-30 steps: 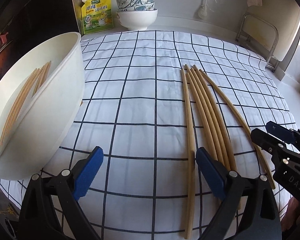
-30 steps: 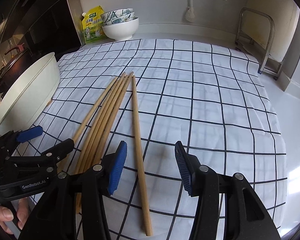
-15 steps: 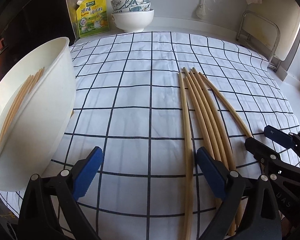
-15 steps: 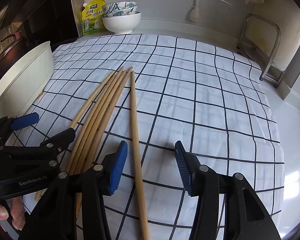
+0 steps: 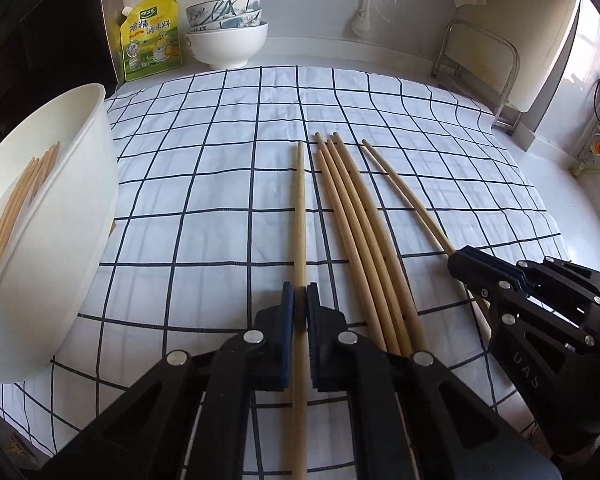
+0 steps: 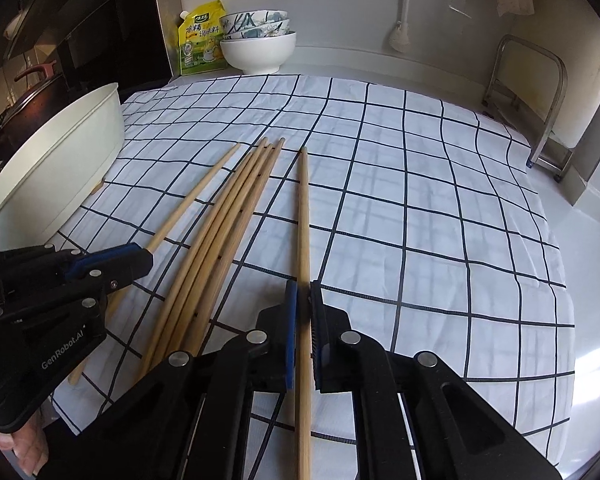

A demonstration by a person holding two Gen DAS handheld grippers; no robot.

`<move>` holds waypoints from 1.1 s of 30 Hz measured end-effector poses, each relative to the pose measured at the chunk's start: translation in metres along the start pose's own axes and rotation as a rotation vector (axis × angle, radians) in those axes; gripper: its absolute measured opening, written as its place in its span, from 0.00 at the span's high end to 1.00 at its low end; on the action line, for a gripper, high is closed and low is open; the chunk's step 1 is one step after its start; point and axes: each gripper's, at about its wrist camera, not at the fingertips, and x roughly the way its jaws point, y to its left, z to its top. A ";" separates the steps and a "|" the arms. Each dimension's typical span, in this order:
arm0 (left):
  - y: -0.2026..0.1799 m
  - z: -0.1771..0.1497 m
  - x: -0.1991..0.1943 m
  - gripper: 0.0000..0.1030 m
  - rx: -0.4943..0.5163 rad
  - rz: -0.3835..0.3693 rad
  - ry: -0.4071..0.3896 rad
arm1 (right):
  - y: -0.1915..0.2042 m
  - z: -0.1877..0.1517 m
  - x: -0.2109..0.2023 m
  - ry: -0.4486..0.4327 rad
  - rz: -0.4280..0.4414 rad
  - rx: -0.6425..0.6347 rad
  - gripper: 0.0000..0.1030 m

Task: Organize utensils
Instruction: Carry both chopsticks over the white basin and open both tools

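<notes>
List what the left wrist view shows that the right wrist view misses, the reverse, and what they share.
Only the left wrist view: chopsticks lying inside the white tub, and the left claw shut on the leftmost chopstick.

Only the right wrist view: a dark pot behind the tub, and the right claw shut on the rightmost chopstick.

Both: the checked cloth, four loose chopsticks, the stacked bowls and the yellow pouch.
</notes>
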 end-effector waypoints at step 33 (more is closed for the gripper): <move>0.262 0.037 -0.114 0.93 -0.285 0.086 -0.214 | 0.244 0.142 -0.001 -0.058 0.334 -0.131 0.94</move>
